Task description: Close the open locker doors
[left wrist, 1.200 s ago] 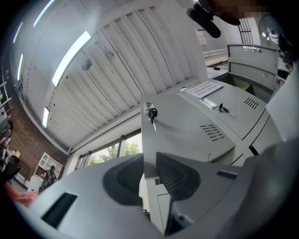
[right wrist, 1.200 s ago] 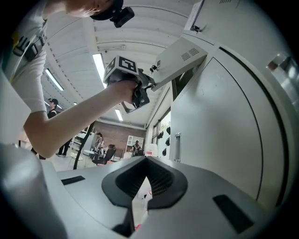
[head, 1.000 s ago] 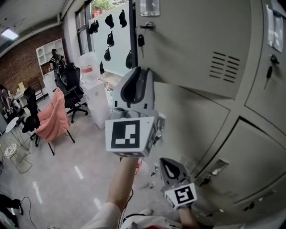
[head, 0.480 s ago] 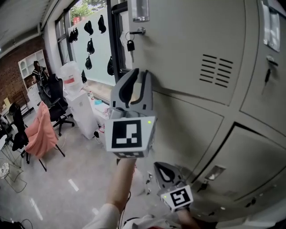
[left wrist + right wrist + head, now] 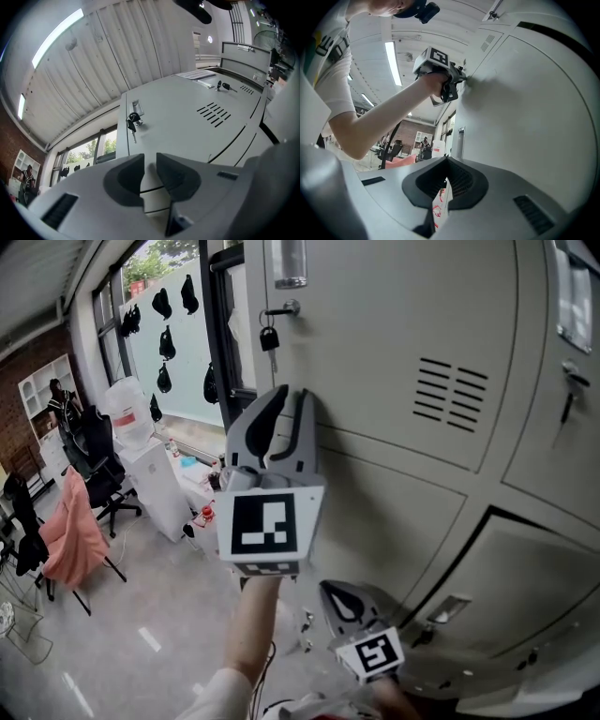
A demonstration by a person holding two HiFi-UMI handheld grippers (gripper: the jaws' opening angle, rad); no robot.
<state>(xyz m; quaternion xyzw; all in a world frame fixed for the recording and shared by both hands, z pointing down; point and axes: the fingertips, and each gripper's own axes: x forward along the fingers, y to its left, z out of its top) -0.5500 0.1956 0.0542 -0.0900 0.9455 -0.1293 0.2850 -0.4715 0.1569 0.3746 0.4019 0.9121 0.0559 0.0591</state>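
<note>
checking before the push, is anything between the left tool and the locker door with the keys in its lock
Nothing visible does. The left tool is empty, with its jaws slightly apart. Its tips are right at the lower corner of the locker door, below the hanging keys.

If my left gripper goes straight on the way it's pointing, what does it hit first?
The grey locker door, low on its panel below the hanging key. The left gripper looks very close to it, perhaps touching; depth is hard to judge.
</note>
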